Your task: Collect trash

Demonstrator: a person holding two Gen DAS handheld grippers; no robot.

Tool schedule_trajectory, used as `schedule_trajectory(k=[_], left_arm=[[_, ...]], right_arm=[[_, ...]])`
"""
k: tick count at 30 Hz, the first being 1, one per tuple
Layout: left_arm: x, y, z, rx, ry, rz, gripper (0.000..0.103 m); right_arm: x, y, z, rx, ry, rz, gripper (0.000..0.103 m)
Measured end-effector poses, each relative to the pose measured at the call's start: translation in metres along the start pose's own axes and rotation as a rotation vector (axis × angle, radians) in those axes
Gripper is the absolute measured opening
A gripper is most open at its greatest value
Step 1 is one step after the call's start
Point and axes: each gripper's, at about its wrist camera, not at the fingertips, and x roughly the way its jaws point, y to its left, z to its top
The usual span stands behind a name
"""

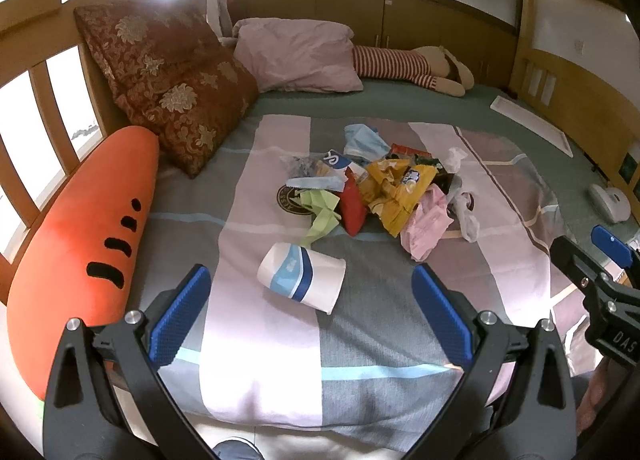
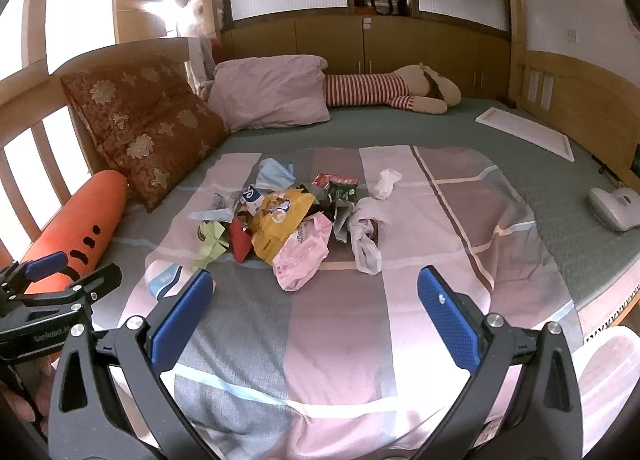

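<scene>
1. So, both idle: left hand-held gripper (image 1: 310, 316) spread wide and holding nothing, right hand-held gripper (image 2: 316, 320) spread wide too, also bare
2. Trash sits on the patchwork blanket (image 1: 260, 360) on the bed, mid-blanket, well ahead of both grippers
3. Paper cup (image 1: 302, 278) lies on its side, apart from the main pile, closest to the left gripper and roughly lined up between its fingers
4. Pile behind it: yellow wrapper (image 1: 394, 187), red packet (image 1: 354, 205), green paper scrap (image 1: 320, 215), pink plastic bag (image 2: 304, 256), white plastic bag (image 2: 366, 236), all overlapping or touching
5. Crumpled tissue (image 2: 385, 181) sits alone just past the pile, right side
6. No bin or trash bag clearly in view, so the drop-off spot is unknown from here
7. Risks, my read:
   - cup is thin and round, a hard squeeze crushes it, an off-centre squeeze rolls it away on the soft bedding
   - closing low pinches the blanket along with the trash and drags the whole pile
   - bags and wrappers are tangled, pulling one likely lifts or scatters its neighbours
   - light scraps can slip out of a loose pinch
   - the two grippers sit near each other at the bed edge, so reaching for the same item risks a clash
8. Carrot pillow (image 1: 80, 236) and brown cushion (image 1: 168, 87) lie left, clear of the path
</scene>
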Motion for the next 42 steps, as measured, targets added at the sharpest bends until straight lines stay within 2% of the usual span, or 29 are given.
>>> schedule_trajectory(k=[42], left_arm=[[0.0045, -0.0029, -0.0041, 0.005, 0.020, 0.001, 0.100]], right_arm=[[0.0043, -0.0005, -0.0009, 0.005, 0.012, -0.003, 0.100]])
